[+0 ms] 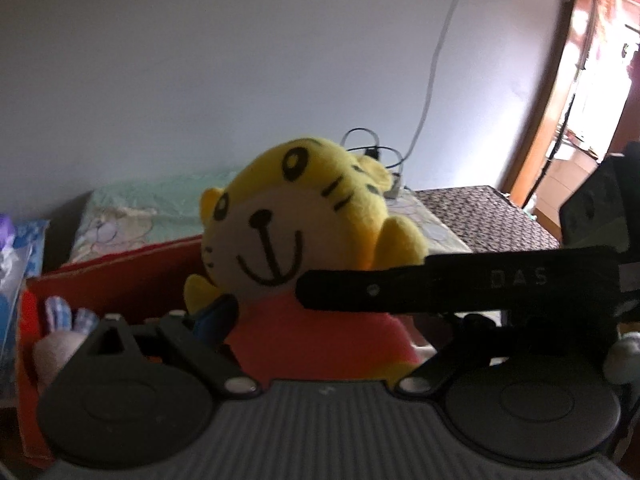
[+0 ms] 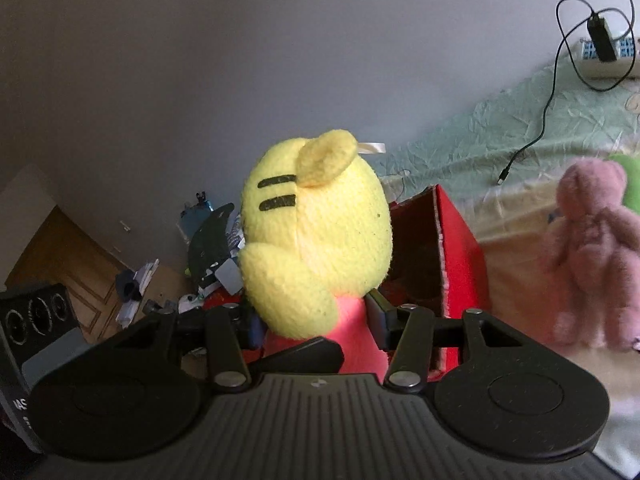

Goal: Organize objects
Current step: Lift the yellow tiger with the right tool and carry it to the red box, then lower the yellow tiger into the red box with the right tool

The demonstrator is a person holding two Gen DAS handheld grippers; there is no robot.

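A yellow tiger plush (image 1: 280,216) in a red shirt hangs in the air between both grippers. In the left wrist view it faces me. My left gripper (image 1: 324,308) stands wide around its body, with the blue-padded left finger (image 1: 216,314) against the plush's arm. Its right finger is hidden behind a finger (image 1: 480,284) of the right gripper, which lies across the plush's chest. In the right wrist view I see the tiger plush (image 2: 316,220) from the side. There my right gripper (image 2: 314,324) is shut on its red body. An open red box (image 1: 120,280) (image 2: 460,240) stands just beyond.
A pale bunny toy with checked ears (image 1: 60,340) lies in the red box. A pink teddy bear (image 2: 592,248) sits on the bed to the right. A green sheet (image 2: 460,152) covers the bed, with a charger and cable (image 2: 600,40) on it. Clutter (image 2: 208,256) lies at the left.
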